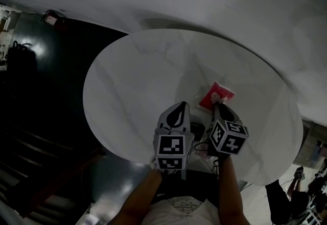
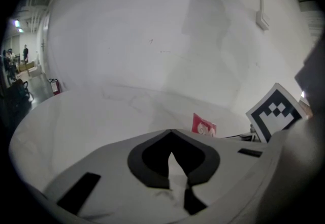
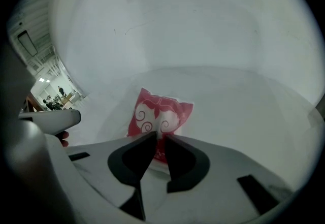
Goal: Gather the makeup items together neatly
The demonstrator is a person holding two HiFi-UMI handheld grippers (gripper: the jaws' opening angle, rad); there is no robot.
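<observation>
A: What's seen btw. the jaws of the right gripper (image 3: 159, 136)?

B: A narrow gap is shown, w/ the near end of a red sachet (image 3: 160, 111) seen in it. White swirls are printed on the sachet. It's spread wider than the gap and is hidden behind both tips, so no press by the pads can be made out.

A: What's it laid on?

B: A white table (image 3: 254, 126), flat, just ahead of the tool. A pale wall (image 3: 177, 14) is seen beyond the curved rim.

A: And to the tool's left?

B: A white rounded part (image 3: 51, 119) is seen close by. Further off is a lit hall (image 3: 48, 83) w/ small figures (image 3: 61, 91); no detail can be made out.
</observation>
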